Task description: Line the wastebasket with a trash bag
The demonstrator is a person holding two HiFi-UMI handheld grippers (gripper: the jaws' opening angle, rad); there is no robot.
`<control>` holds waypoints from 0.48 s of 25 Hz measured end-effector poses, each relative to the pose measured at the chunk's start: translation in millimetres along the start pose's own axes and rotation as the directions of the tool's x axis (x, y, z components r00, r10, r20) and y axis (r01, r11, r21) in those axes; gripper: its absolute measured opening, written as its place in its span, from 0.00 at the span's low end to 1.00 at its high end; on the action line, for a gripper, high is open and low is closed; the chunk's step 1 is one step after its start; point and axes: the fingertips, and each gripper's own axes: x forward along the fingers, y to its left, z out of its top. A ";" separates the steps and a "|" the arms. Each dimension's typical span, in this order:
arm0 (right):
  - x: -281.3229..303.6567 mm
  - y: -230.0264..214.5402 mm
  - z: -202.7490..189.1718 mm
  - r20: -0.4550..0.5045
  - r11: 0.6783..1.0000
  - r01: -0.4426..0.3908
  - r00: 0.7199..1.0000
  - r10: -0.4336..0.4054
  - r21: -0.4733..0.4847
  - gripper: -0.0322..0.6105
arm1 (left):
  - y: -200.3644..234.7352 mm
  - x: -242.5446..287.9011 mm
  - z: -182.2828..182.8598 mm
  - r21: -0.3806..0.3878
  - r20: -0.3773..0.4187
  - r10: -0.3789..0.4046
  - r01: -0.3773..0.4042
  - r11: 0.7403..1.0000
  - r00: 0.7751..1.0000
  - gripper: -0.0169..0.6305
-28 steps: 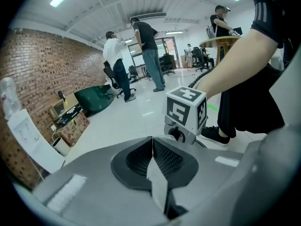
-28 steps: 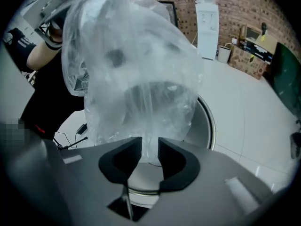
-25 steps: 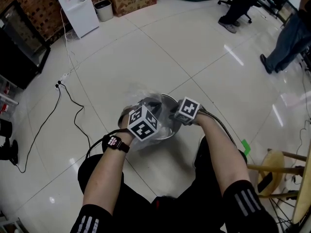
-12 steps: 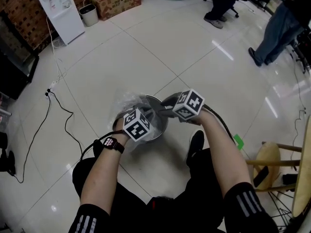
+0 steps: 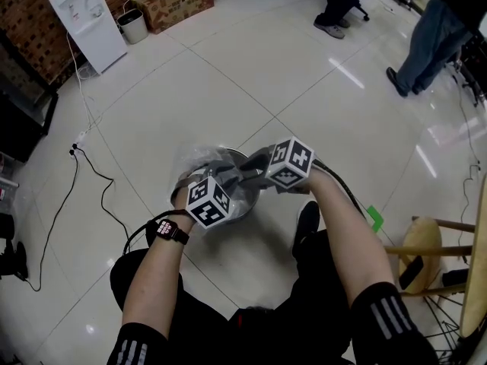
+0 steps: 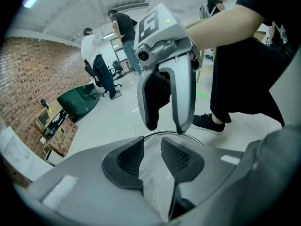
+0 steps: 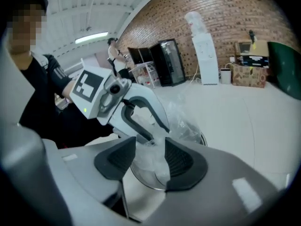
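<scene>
A round metal wastebasket [image 5: 245, 202] stands on the tiled floor, with a clear trash bag [image 5: 199, 160] bunched in and over its far left rim. My left gripper [image 5: 226, 188] is at the near left rim. Its jaws are opening, and bag film [image 6: 153, 173] lies loosely in the gap between the pads. My right gripper [image 5: 245, 175] hangs over the right side of the rim. Its jaws are opening wide, with crumpled bag [image 7: 181, 121] and the basket's rim [image 7: 141, 180] seen through the gap. Each gripper faces the other: right gripper [image 6: 165, 124], left gripper [image 7: 148, 139].
The person's black shoe [image 5: 307, 223] and knees are just near of the basket. A black cable [image 5: 99, 181] runs over the floor at the left. A wooden stool [image 5: 426, 253] stands at the right. People stand at the far right, and a water dispenser [image 5: 84, 17] and boxes at the far left.
The right gripper has risen above the basket's rim. The left gripper has sunk a little toward the near left rim. The bag stays in the basket.
</scene>
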 end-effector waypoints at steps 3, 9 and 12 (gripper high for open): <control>12.5 5.2 -16.2 -0.117 0.995 0.007 0.993 -0.018 -0.099 0.37 | 4.2 -6.4 0.6 -0.013 0.016 0.014 -0.014 1.000 1.000 0.19; 21.6 0.4 -14.6 -0.113 0.986 0.059 0.991 -0.077 -0.155 0.07 | 7.8 -16.0 7.5 -0.034 0.042 0.018 -0.016 0.999 0.999 0.19; 23.1 -4.5 -17.7 -0.148 0.985 0.072 0.984 -0.096 -0.160 0.06 | 10.1 -24.6 4.1 -0.026 0.041 0.009 -0.008 1.000 0.999 0.19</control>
